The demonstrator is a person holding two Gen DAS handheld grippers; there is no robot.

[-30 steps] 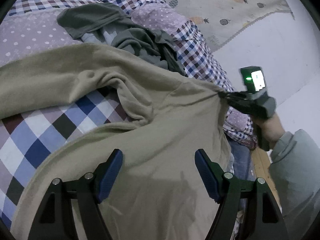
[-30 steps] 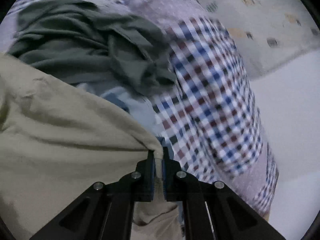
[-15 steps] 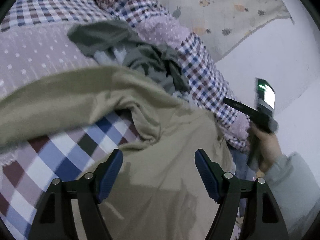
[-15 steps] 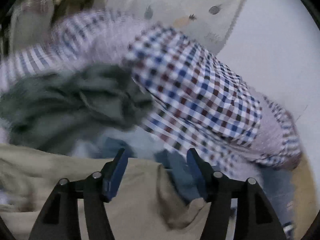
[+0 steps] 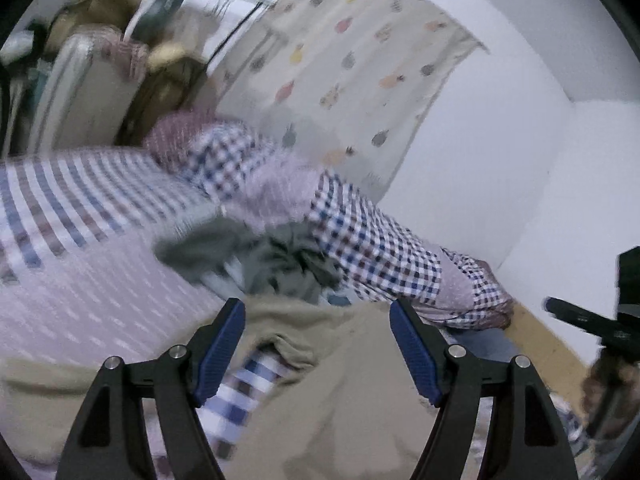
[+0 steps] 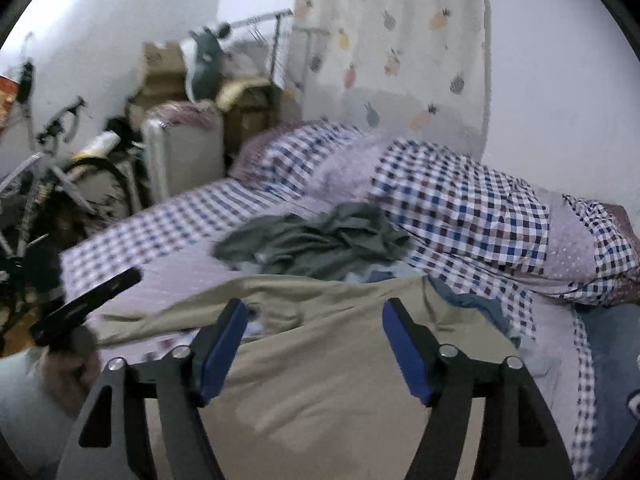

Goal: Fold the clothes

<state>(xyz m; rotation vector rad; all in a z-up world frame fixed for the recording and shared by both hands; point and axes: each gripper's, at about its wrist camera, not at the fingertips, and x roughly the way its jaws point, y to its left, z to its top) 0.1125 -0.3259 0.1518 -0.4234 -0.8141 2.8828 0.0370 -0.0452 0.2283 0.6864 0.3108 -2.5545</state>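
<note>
Left tool (image 5: 318, 344): jaws wide, empty. Right tool (image 6: 314, 346): jaws wide, empty. Khaki garment (image 6: 328, 392): spread on bed (image 6: 180, 272) beneath both tools. Grey clothes (image 6: 316, 240): heaped beyond, beside checked quilt (image 6: 460, 208).

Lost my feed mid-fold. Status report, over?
Both tongs open: left, right, nothing held. Beige garment lies rumpled on the bed. Grey clothes heaped just beyond it.
</note>
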